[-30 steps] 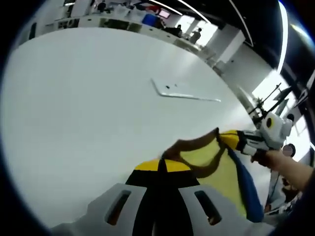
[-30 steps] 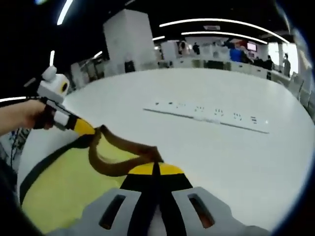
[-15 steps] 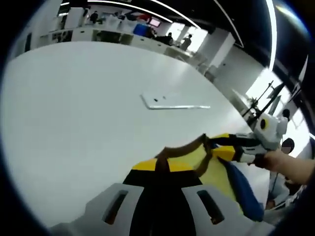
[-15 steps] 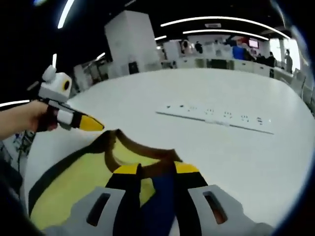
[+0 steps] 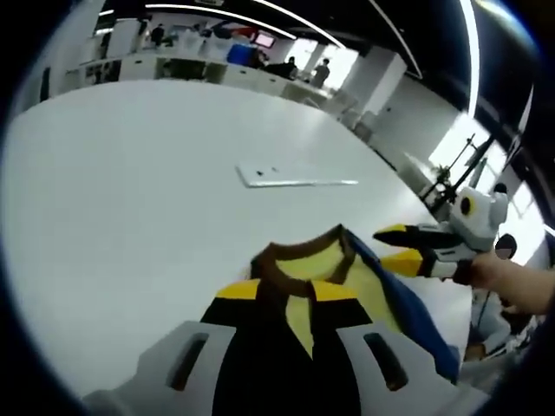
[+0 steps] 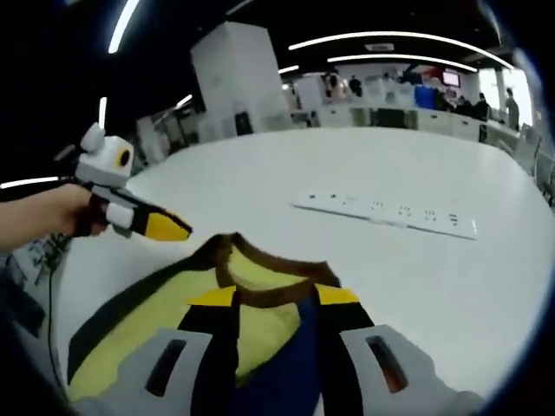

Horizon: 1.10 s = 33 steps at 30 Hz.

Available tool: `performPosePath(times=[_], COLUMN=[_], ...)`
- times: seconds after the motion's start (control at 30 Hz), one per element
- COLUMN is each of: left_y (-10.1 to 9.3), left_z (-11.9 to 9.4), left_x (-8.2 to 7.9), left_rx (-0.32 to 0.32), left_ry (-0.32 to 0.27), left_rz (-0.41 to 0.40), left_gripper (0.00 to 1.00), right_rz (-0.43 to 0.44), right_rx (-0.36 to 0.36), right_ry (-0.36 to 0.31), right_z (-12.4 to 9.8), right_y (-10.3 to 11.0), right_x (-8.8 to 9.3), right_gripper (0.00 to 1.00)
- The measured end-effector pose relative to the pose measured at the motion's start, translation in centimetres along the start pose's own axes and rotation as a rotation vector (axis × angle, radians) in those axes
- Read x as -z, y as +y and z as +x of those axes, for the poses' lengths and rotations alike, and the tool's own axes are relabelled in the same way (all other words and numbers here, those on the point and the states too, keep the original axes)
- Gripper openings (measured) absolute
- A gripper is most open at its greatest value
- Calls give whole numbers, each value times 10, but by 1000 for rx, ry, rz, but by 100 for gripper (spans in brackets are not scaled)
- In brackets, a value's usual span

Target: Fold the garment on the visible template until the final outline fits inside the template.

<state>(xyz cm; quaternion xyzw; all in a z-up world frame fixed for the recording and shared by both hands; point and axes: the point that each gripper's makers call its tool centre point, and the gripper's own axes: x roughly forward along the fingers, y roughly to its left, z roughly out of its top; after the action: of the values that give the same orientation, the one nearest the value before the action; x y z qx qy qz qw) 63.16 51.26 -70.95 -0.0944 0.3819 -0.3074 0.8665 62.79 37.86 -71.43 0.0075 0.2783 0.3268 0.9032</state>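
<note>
A yellow garment (image 5: 305,265) with a brown collar, dark trim and a blue part lies on the white table (image 5: 130,191). My left gripper (image 5: 284,293) stands open just over the collar, its yellow-tipped jaws apart with cloth showing between them. From the right, my right gripper (image 5: 395,245) comes in open, beside the collar and held by a hand. In the right gripper view the garment (image 6: 147,312) spreads to the lower left, and my right gripper (image 6: 275,296) is open above the collar. The left gripper (image 6: 169,230) hovers at the left, clear of the cloth.
A white power strip (image 5: 295,178) lies flat on the table beyond the garment, also seen as the power strip (image 6: 386,212) in the right gripper view. Desks, people and a white pillar (image 6: 230,78) stand far behind the table.
Both grippers were shut on the collar a second ago. The right one opened first, then the left, and the collar has dropped onto the table.
</note>
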Motion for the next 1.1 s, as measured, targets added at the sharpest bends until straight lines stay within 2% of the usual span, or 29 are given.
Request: performPosePath(times=[0.4, 1.1], left_y=[-14, -34], left_z=[-18, -53], left_x=[5, 24], left_rx=[9, 16], left_ry=[-8, -5], left_rz=[27, 61], left_gripper=[30, 45], right_rz=[1, 16], right_rx=[-26, -46], right_ry=[-14, -11], right_z=[-20, -60], right_y=[19, 46], right_x=[-6, 4], right_gripper=[45, 60])
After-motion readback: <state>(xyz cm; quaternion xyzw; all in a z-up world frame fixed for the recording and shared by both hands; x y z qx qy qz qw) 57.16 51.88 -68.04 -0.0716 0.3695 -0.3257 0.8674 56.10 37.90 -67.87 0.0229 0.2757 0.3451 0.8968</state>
